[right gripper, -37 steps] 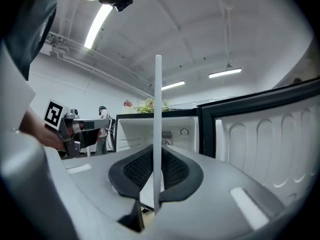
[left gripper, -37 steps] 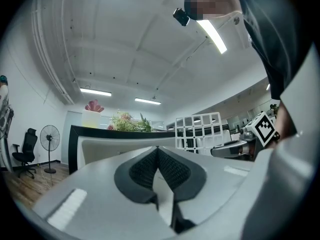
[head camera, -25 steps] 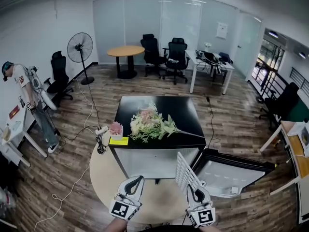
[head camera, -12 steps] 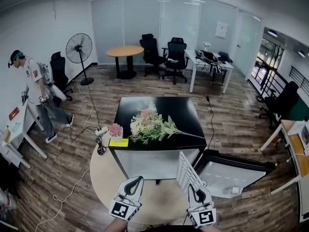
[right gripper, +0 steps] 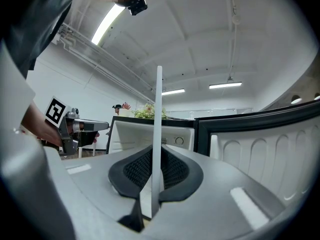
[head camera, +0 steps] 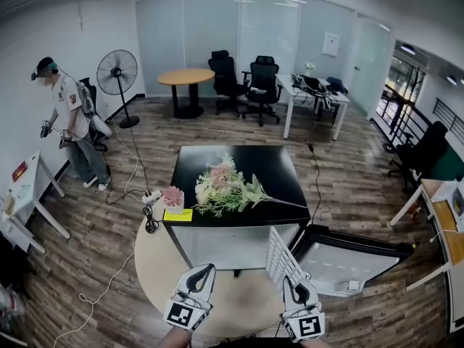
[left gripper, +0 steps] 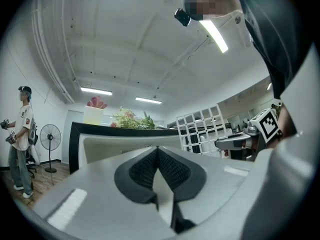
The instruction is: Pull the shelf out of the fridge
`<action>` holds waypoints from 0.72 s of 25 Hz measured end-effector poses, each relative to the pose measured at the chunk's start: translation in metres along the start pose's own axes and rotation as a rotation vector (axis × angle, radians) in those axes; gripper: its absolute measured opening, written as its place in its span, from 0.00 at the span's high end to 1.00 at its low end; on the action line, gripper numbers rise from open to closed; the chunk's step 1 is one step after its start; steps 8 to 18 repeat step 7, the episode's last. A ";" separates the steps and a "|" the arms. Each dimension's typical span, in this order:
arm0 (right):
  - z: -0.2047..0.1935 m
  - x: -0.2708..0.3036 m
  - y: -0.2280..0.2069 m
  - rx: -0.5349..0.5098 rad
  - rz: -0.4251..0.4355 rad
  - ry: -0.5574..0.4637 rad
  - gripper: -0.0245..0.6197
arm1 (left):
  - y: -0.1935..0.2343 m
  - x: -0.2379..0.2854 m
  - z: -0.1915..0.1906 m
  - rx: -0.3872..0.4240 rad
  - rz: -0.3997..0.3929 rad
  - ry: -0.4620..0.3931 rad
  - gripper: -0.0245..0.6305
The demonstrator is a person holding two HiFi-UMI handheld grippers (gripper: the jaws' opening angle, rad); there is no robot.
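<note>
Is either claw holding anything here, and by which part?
The right claw grips the white wire shelf by its edge; left claw is shut, empty.

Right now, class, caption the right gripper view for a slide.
Right gripper shut on the white shelf, edge-on, before the open fridge.

Bouquet (head camera: pixel 225 187) lying straight ahead of me, standing fan (head camera: pixel 119 72) far left, a person (head camera: pixel 71 125) left of it
</note>
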State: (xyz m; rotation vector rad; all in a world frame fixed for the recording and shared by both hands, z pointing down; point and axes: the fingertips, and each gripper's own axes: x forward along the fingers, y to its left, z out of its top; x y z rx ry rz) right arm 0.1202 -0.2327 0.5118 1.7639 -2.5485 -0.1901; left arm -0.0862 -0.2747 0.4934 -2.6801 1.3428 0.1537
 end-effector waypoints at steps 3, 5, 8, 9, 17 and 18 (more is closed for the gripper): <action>0.001 0.000 -0.001 -0.001 -0.005 0.001 0.91 | 0.000 0.001 0.005 0.001 0.002 0.001 0.96; 0.002 0.000 -0.002 0.001 -0.006 0.000 0.91 | 0.000 0.001 0.005 0.001 -0.001 -0.001 0.96; 0.001 0.000 -0.003 0.003 -0.008 -0.001 0.91 | 0.000 0.001 0.003 -0.001 -0.007 -0.004 0.96; 0.001 0.000 -0.003 0.003 -0.008 -0.001 0.91 | 0.000 0.001 0.003 -0.001 -0.007 -0.004 0.96; 0.001 0.000 -0.003 0.003 -0.008 -0.001 0.91 | 0.000 0.001 0.003 -0.001 -0.007 -0.004 0.96; 0.001 0.000 -0.003 0.003 -0.008 -0.001 0.91 | 0.000 0.001 0.003 -0.001 -0.007 -0.004 0.96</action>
